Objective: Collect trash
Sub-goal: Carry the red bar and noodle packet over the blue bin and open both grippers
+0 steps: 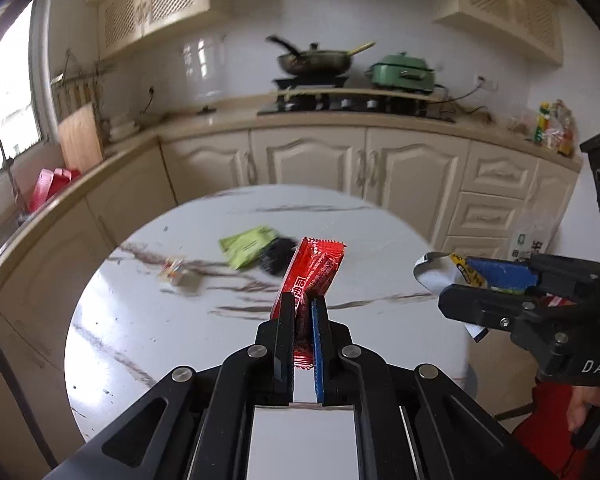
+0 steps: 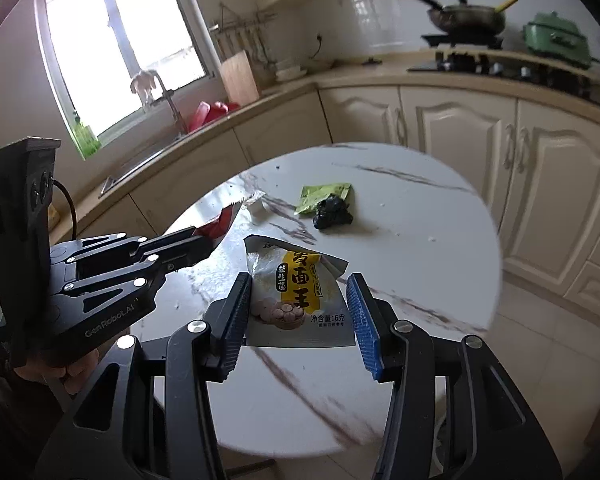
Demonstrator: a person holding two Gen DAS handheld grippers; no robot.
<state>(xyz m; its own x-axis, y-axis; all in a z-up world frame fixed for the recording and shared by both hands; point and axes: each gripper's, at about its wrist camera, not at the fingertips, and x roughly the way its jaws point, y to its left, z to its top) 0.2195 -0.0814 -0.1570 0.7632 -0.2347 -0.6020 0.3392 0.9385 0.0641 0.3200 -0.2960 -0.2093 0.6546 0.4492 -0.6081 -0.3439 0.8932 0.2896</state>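
My left gripper [image 1: 302, 303] is shut on a red snack wrapper [image 1: 316, 268], which sticks up from the pads above the round white marble table [image 1: 172, 344]. My right gripper [image 2: 299, 285] is shut on a white and yellow packet [image 2: 300, 300], held flat between its blue pads over the table [image 2: 420, 248]. The left wrist view shows the right gripper [image 1: 456, 283] at the right edge with the packet [image 1: 432, 272]. On the table lie a green wrapper [image 2: 320, 196], a black crumpled lump [image 2: 333, 214] and a small pale wrapper [image 1: 177, 271].
Cream cabinets [image 1: 308, 160] and a counter curve round behind the table. A stove with a pan [image 1: 314, 62] and a green pot [image 1: 404, 74] stand at the back. A sink [image 2: 140, 164] is under the window. A hand [image 1: 580, 408] grips the right handle.
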